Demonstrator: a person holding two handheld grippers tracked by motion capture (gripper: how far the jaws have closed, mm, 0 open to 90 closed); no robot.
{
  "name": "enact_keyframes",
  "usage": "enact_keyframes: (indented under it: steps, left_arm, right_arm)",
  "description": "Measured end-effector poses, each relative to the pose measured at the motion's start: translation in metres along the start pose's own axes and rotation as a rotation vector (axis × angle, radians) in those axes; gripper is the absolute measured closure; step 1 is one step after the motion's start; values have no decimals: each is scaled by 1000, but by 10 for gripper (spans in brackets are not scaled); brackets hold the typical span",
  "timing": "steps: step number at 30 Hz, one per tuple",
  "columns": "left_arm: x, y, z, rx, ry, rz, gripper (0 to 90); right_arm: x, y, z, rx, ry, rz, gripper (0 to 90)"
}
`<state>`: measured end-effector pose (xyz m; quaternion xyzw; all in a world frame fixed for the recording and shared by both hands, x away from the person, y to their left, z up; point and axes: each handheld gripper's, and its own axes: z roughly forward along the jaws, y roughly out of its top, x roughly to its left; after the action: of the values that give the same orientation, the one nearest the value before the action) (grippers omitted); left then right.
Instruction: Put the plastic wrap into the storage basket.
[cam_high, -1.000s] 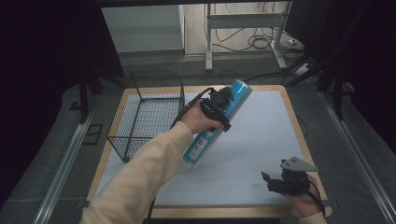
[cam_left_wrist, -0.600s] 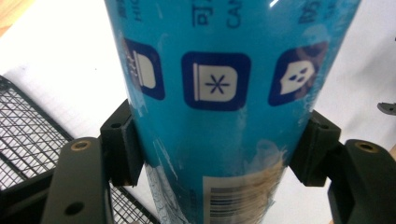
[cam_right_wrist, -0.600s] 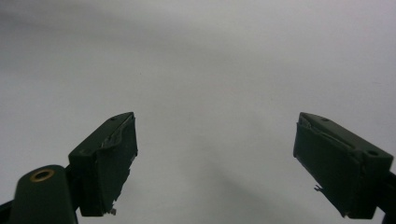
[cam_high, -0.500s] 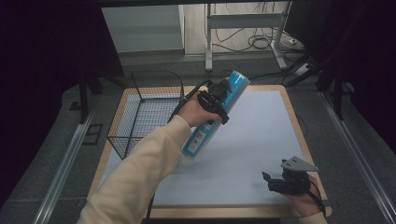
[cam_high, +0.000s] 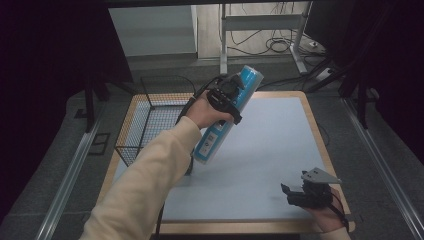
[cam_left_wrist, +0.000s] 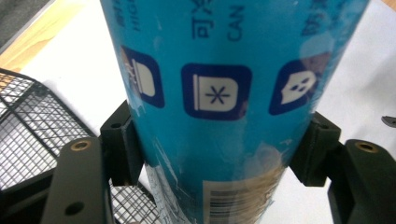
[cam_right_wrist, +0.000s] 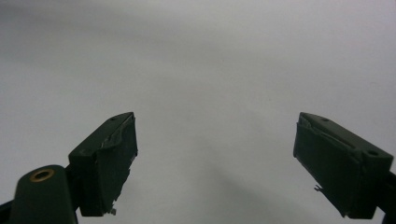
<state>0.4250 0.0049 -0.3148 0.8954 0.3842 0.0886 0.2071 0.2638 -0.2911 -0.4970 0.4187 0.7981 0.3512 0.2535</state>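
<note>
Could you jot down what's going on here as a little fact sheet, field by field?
Held item: blue tube, tilted, lifted off the table
Left gripper: shut on the tube, one jaw on each side
Right gripper: open, nothing between its jaws, low over the mat near the table's front right corner
Wire basket: at the table's left side, beside the tube
Surface: grey mat on a wooden table

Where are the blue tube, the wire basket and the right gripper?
blue tube (cam_high: 215, 140): high view, lower label part.
wire basket (cam_high: 150, 107): high view, top rim.
right gripper (cam_high: 289, 194): high view, between its fingertips.
</note>
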Motion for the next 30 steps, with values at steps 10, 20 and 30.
enact_keyframes:
  steps: [10,20,30]
  left_arm:
    - [12,6,-7,12,41,-2,317]
    - [16,12,-12,12,52,4,317]
    - [30,15,-34,-3,86,-14,317]
  right_arm:
    - [-1,0,0,0,-2,4,138]
    - [-3,-1,0,-1,-4,5,138]
    - [-3,0,-1,-1,-4,10,138]
